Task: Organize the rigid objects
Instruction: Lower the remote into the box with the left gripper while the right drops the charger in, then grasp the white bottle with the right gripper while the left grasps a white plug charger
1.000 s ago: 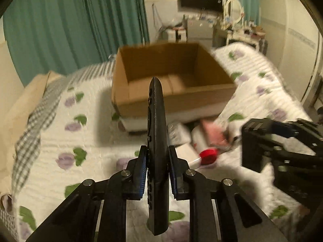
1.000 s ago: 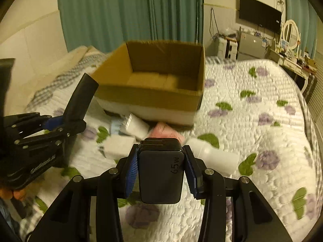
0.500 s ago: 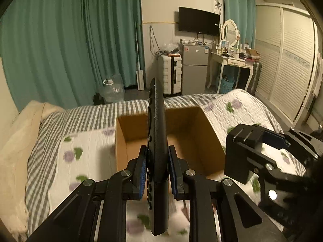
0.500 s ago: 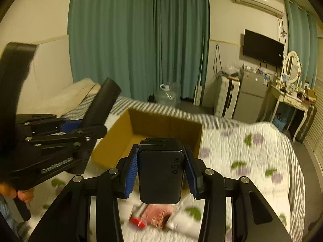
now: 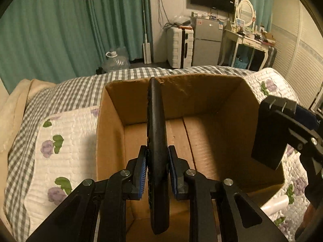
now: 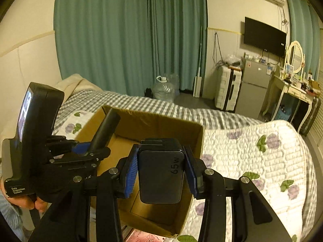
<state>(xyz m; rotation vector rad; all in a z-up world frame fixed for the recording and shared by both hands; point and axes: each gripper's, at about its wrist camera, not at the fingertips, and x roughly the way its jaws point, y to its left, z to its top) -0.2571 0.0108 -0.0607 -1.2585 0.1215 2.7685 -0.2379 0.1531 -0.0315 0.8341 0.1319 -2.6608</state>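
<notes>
The left tool (image 5: 157, 168) is clenched on a slim black remote control (image 5: 156, 141), its blue pads (image 5: 142, 169) pressed against the remote's two flat sides; the remote stands on edge, its long axis running straight forward along the fingers, its far tip pointing toward the back wall of the cardboard box (image 5: 212, 102) and its near end hanging below the pads; it is held above the open box, over the left half of the box floor; in the right wrist view the same remote (image 6: 105, 130) slants up and to the right over the box's left rim, with the left tool (image 6: 84, 151) gripping its lower part and a bare hand (image 6: 28, 201) under the tool body. The right tool (image 6: 160, 170) is clenched on a black charger block (image 6: 161, 173) marked 65W; the block's long axis also lies along the fingers, its plug end facing away toward the box (image 6: 161, 125), and it hangs over the box's near right corner; from the left wrist view the charger (image 5: 269, 133) shows at the right, above the box's right wall. The box sits on a bed (image 6: 252, 153) with a flowered white quilt and a grey checked sheet; beyond it hang green curtains (image 6: 129, 34); a white bottle (image 5: 275, 204) lies on the quilt beside the box.
</notes>
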